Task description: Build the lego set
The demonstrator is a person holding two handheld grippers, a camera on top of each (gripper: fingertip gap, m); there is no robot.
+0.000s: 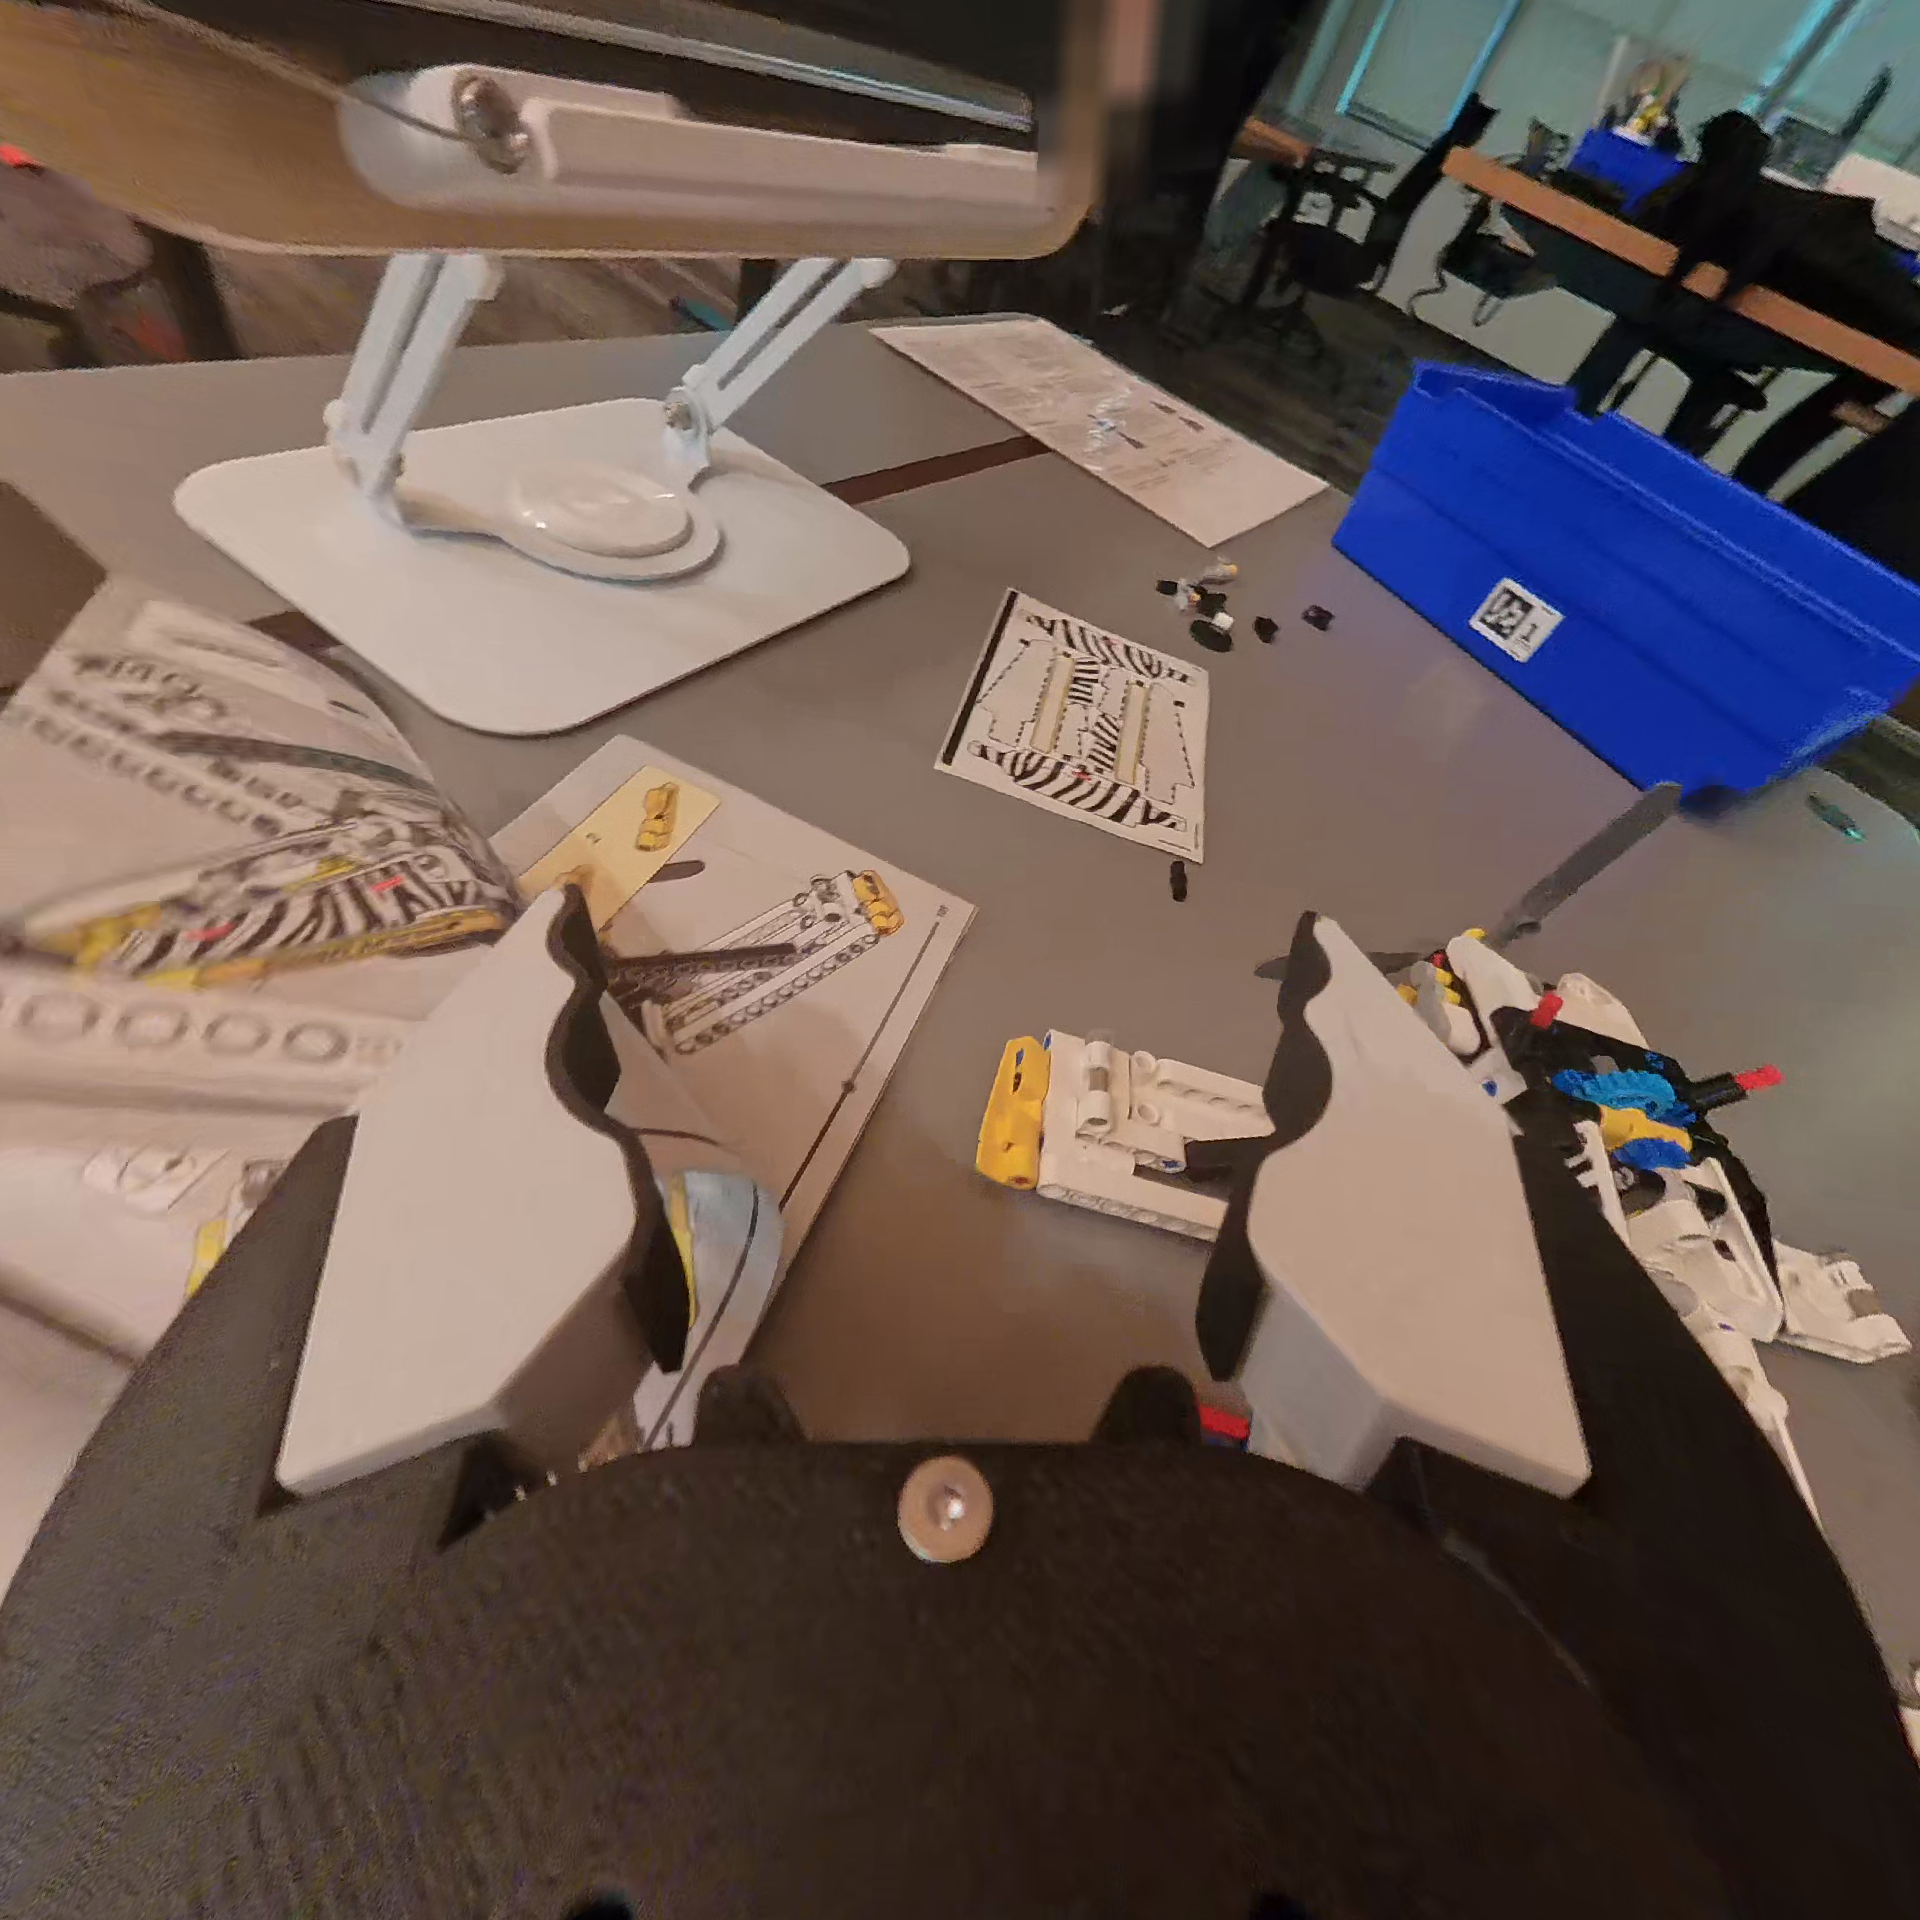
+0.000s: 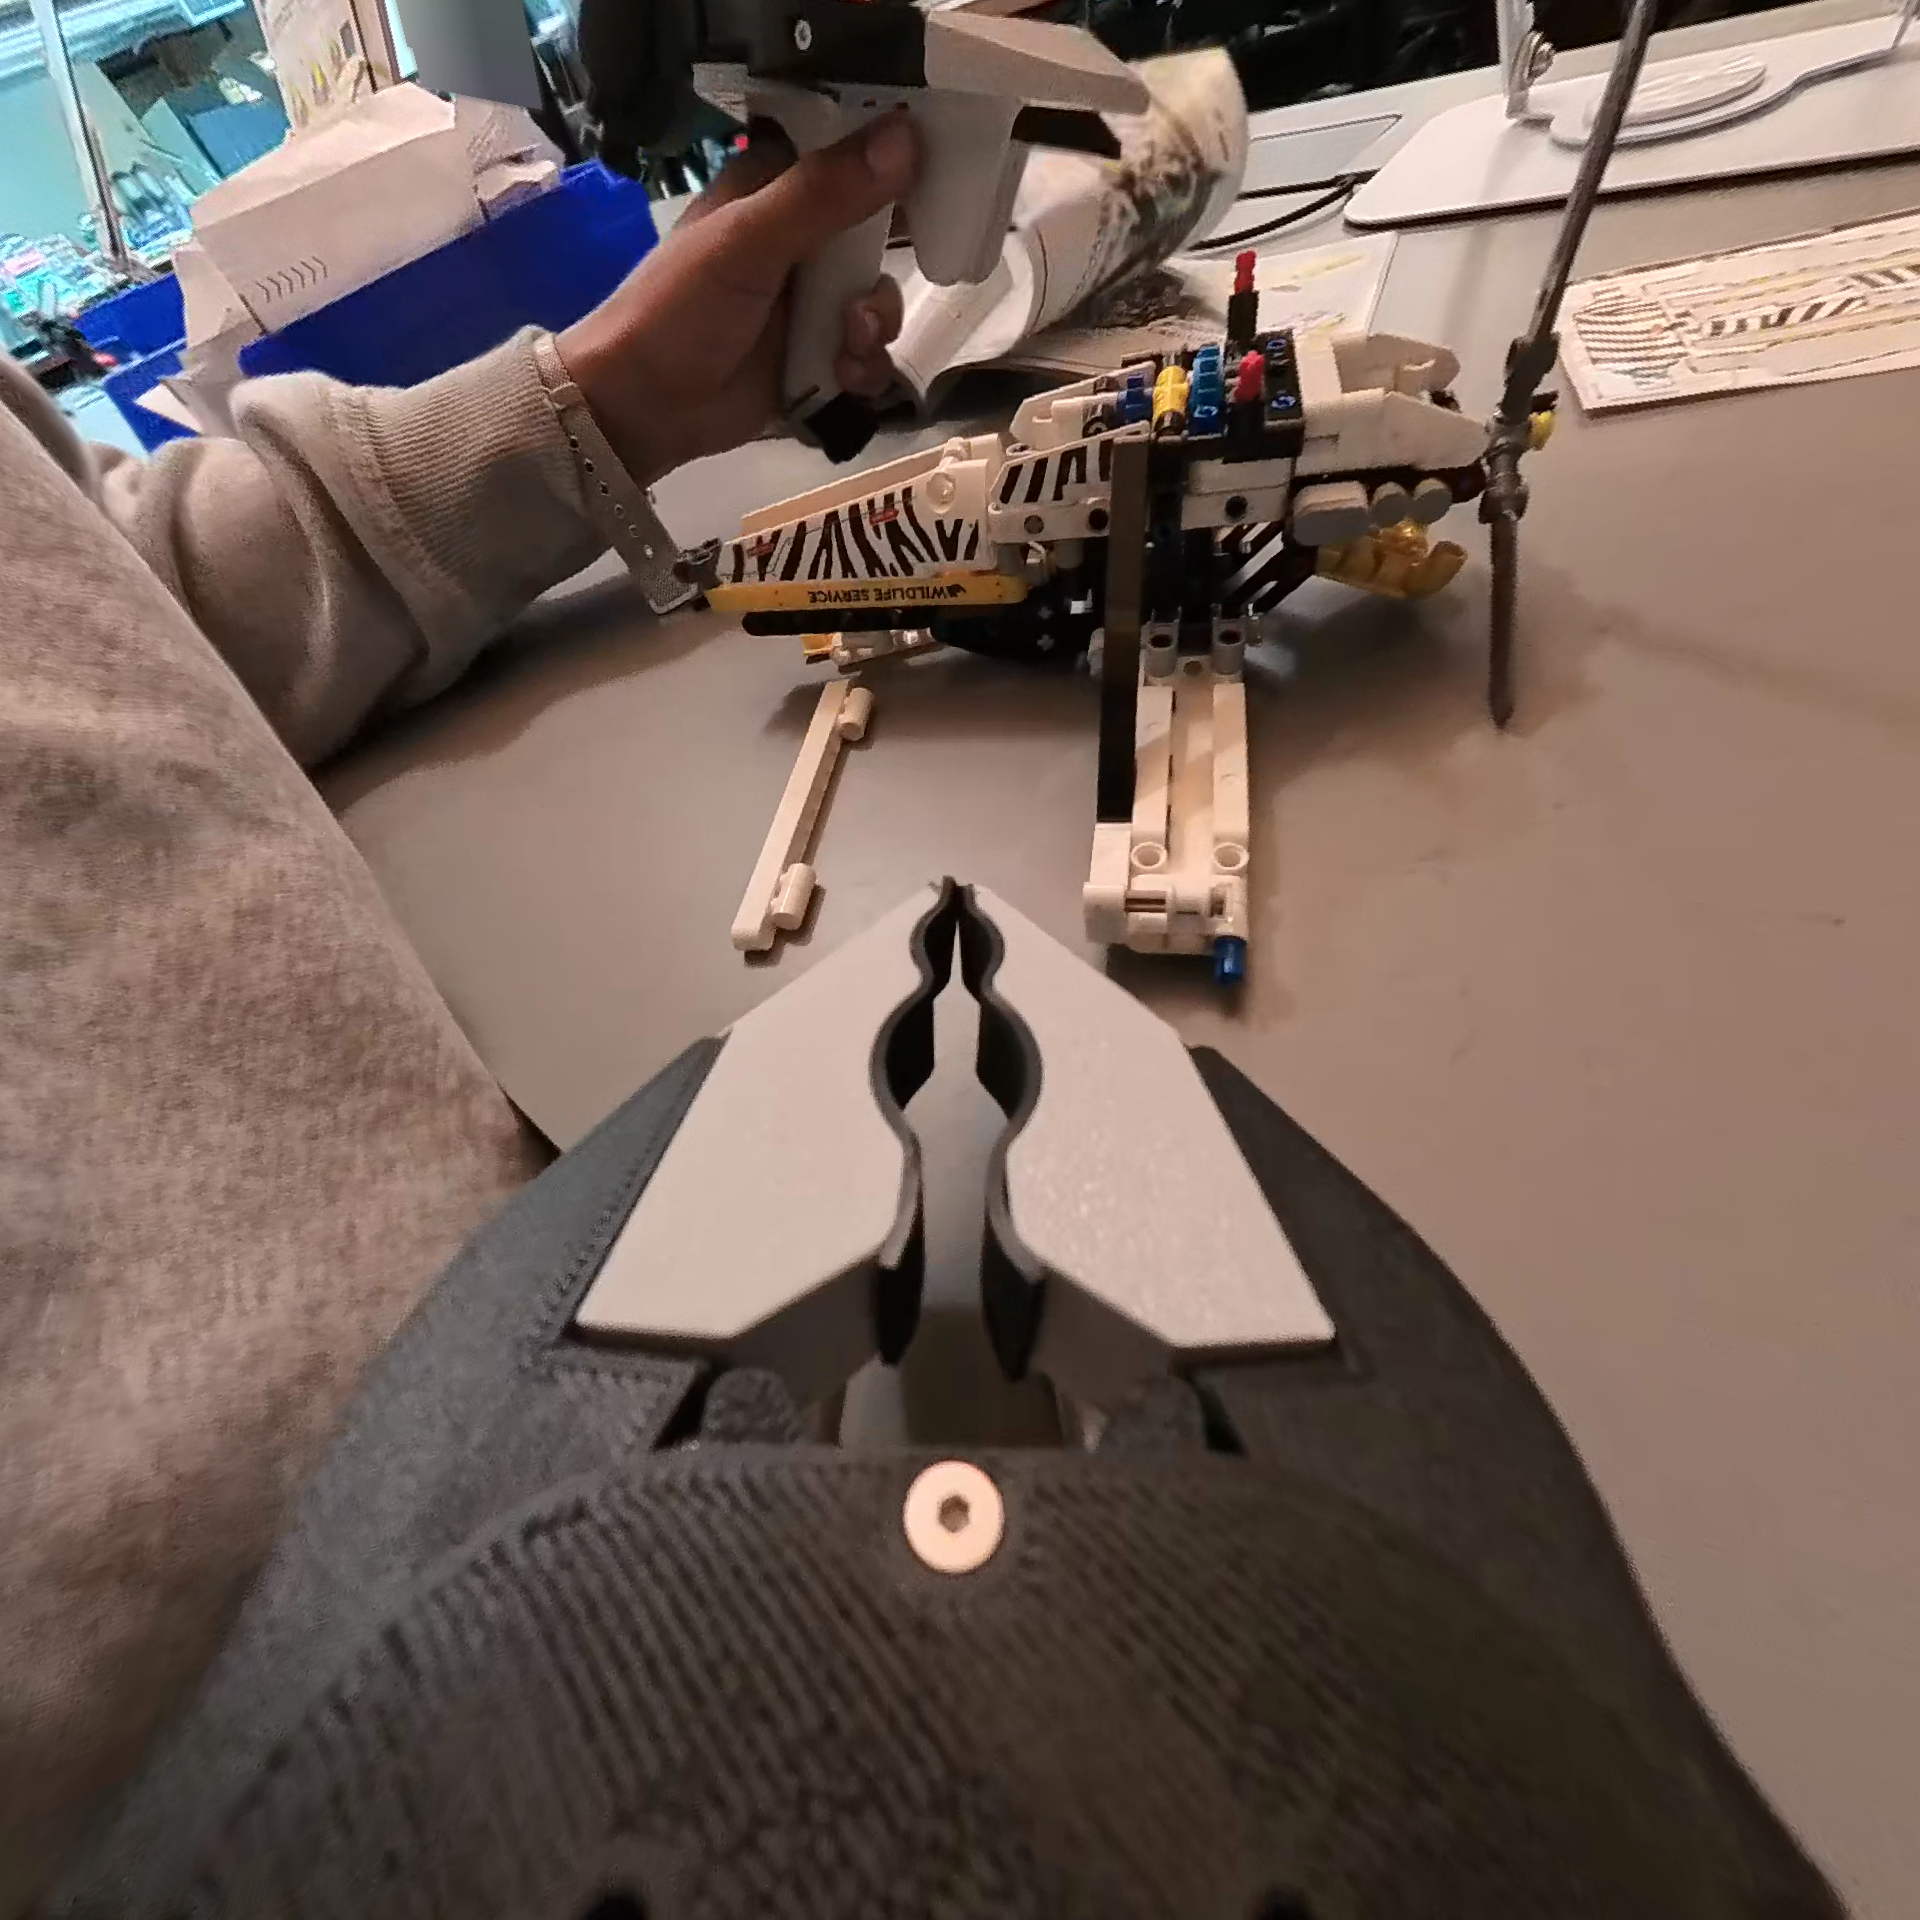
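Observation:
My left gripper (image 1: 935, 914) is wide open and holds nothing. It hovers over the grey table (image 1: 1351, 831), between the open instruction booklet (image 1: 727, 987) and a white and yellow lego subassembly (image 1: 1112, 1132). The partly built model (image 1: 1610, 1122) lies just right of its right finger. In the right wrist view a hand holds this left gripper (image 2: 966, 94) up by the booklet (image 2: 1101, 229). My right gripper (image 2: 951, 891) is shut, its tips touching, with nothing showing between them. It sits low over the table, before the zebra-striped helicopter model (image 2: 1143, 488), a loose white beam (image 2: 790, 821) and a white frame (image 2: 1174, 831).
A blue bin (image 1: 1662, 603) stands at the back right, a white stand (image 1: 540, 561) at the back left. A zebra sticker sheet (image 1: 1081, 717), a black pin (image 1: 1177, 878) and small loose parts (image 1: 1216, 613) lie between them. A grey sleeve (image 2: 208, 831) fills the left side, and a grey rotor blade (image 2: 1579, 208) sticks up. My left gripper is the nearer one to the black pin (image 1: 1177, 878): about 15 centimeters, against 25 centimeters.

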